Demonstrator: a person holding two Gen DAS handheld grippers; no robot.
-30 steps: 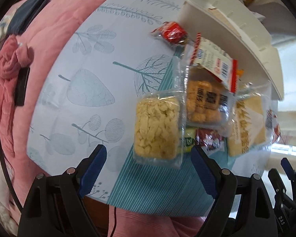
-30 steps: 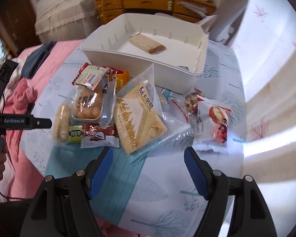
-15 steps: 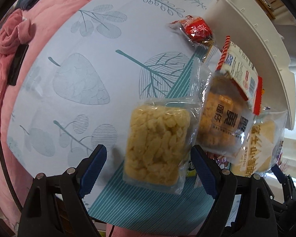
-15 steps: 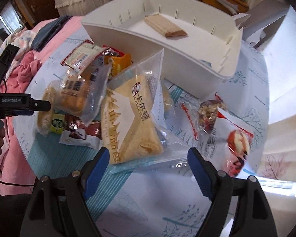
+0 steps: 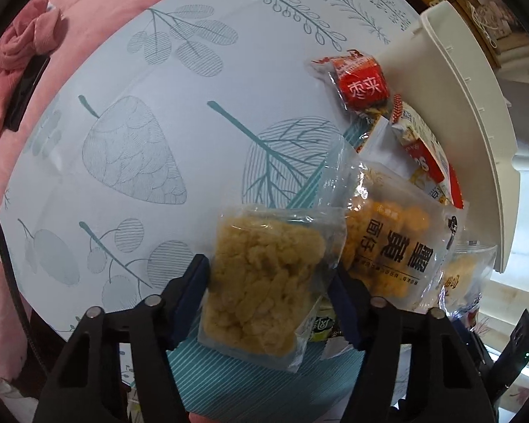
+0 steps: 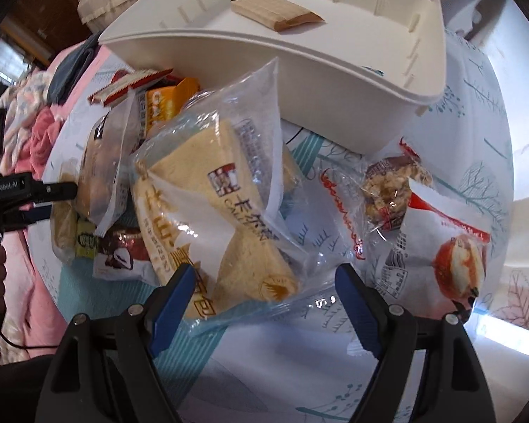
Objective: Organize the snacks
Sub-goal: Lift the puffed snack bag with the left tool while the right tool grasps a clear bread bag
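A clear pack of yellow puffed crisps (image 5: 268,282) lies at the near end of the snack pile. My left gripper (image 5: 269,292) is closing on it, and both blue pads touch its sides. The same gripper (image 6: 53,190) shows at the left of the right wrist view, beside the pile. My right gripper (image 6: 264,285) hangs over a large clear bag of pale sponge cake (image 6: 211,204). Its jaws are closing a little, with the bag's lower edge between them and the pads clear of it. Behind the pile stands the white bin (image 6: 335,81), holding one tan wafer pack (image 6: 275,10).
Around the pile lie a red jujube pack (image 5: 361,84), an orange egg-cake bag (image 5: 395,246), a nut bar (image 6: 388,194), a red-and-white pouch (image 6: 448,257) and a dark chocolate pack (image 6: 123,257). The round table's leaf-print cloth (image 5: 158,105) is bare on the left. Pink bedding (image 5: 24,35) lies beyond its edge.
Both grippers have come down toward the snacks. The left jaws have narrowed onto the yellow crisps pack, which stood free between them before. The right gripper now sits low over the sponge cake bag.
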